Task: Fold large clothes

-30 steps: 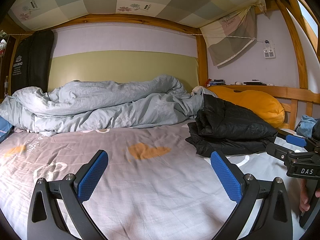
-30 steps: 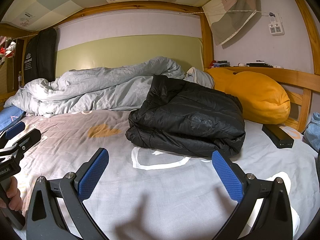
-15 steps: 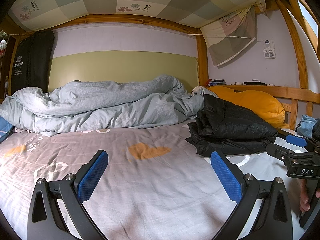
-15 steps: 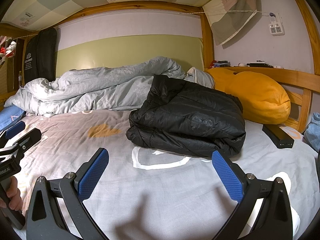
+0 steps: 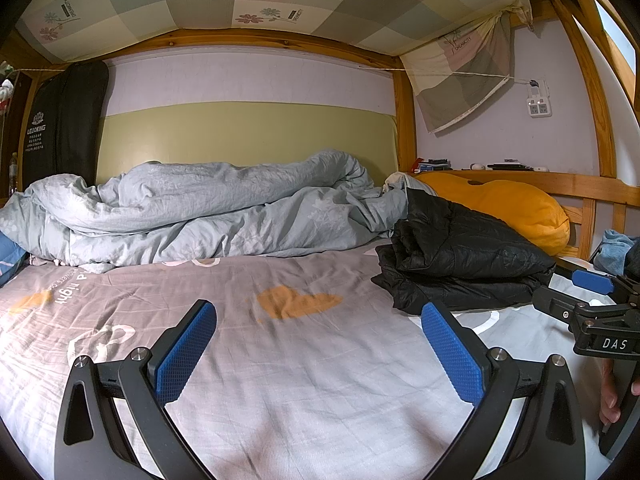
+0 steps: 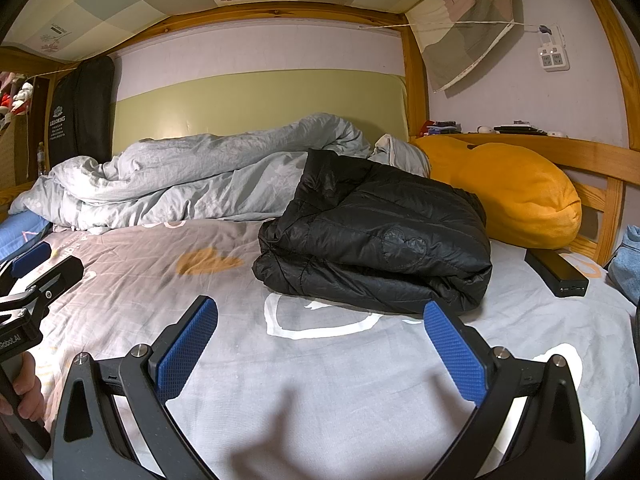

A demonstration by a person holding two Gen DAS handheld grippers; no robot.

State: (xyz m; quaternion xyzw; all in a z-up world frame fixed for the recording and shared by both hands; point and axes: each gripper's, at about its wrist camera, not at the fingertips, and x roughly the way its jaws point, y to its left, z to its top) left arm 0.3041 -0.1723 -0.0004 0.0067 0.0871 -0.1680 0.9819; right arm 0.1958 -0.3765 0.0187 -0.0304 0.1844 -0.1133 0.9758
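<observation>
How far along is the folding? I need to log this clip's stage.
Done, by the look of it: the black jacket lies folded in a compact bundle on the bedsheet, against the duvet. In hand: nothing; the left gripper and right gripper are both open and empty, short of the jacket. Left: no other unfolded garment is clearly visible; the duvet is still rumpled.

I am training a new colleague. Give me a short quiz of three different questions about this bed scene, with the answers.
1. True or false: the black jacket lies folded on the bed sheet.
2. Which object lies right of the jacket in the right wrist view? A. orange pillow B. a laptop C. a shoe
3. Fill in: both the left tongs and the right tongs are ____.

Key: 1 true; 2 A; 3 open, holding nothing.
</observation>
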